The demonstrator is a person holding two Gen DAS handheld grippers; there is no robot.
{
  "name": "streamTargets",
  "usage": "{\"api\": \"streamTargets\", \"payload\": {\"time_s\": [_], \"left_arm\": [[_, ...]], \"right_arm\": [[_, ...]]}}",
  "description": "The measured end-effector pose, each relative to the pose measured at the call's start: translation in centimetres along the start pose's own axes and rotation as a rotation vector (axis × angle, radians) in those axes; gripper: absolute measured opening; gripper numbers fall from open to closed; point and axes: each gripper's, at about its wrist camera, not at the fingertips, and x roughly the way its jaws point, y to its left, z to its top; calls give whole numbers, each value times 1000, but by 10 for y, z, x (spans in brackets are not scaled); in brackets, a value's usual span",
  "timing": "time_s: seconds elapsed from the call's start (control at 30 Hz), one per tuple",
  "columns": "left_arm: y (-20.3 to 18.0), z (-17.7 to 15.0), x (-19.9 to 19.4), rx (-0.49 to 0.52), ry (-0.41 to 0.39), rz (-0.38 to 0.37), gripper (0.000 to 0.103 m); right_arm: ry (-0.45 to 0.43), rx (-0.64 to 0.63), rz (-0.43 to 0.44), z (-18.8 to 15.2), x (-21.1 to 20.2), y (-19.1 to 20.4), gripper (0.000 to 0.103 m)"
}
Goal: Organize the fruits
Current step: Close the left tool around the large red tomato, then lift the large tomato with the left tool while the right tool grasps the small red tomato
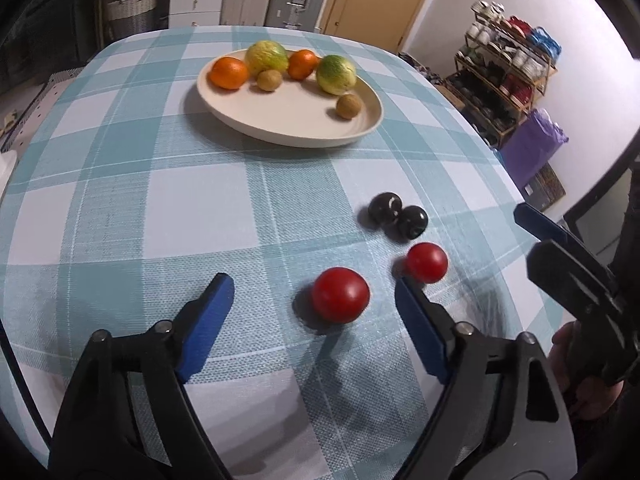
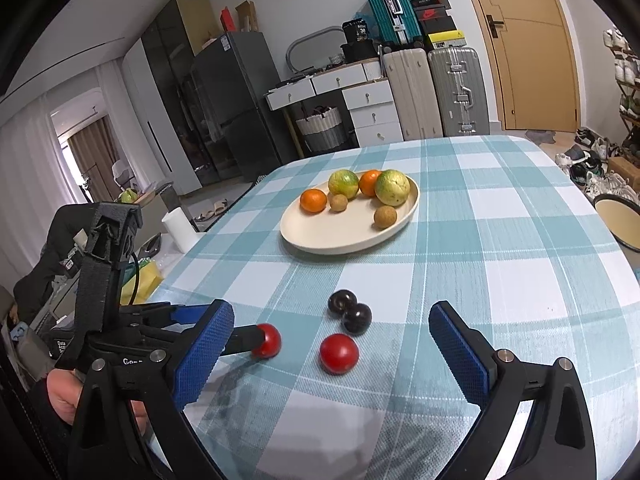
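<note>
Two tomatoes (image 1: 340, 294) and two dark plums (image 1: 397, 214) lie loose, plate (image 1: 288, 120) at 12 o'clock; left gripper (image 1: 308, 304) wide around near tomato, right gripper (image 2: 332, 340) wide too.

suitcases (image 2: 436, 92) standing upright upper centre | white drawer unit (image 2: 370, 108) sitting left of them | wooden door (image 2: 528, 48) showing upper right | shoe rack (image 1: 504, 80) standing at right edge
</note>
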Motion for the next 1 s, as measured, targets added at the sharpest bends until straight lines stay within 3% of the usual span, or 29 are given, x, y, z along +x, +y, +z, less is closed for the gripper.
{"api": "streamTargets", "payload": {"time_s": [0.13, 0.37, 0.6, 1.0], "left_arm": [[-7, -2, 2, 41, 1, 13, 77], [-13, -3, 8, 86, 25, 2, 43], [-15, -3, 7, 100, 25, -16, 30], [-11, -5, 5, 94, 15, -43, 29]], "right_arm": [[14, 6, -5, -3, 2, -3, 100], [31, 11, -6, -6, 7, -6, 100], [43, 18, -9, -8, 9, -7, 100], [88, 30, -6, -13, 19, -8, 100]]}}
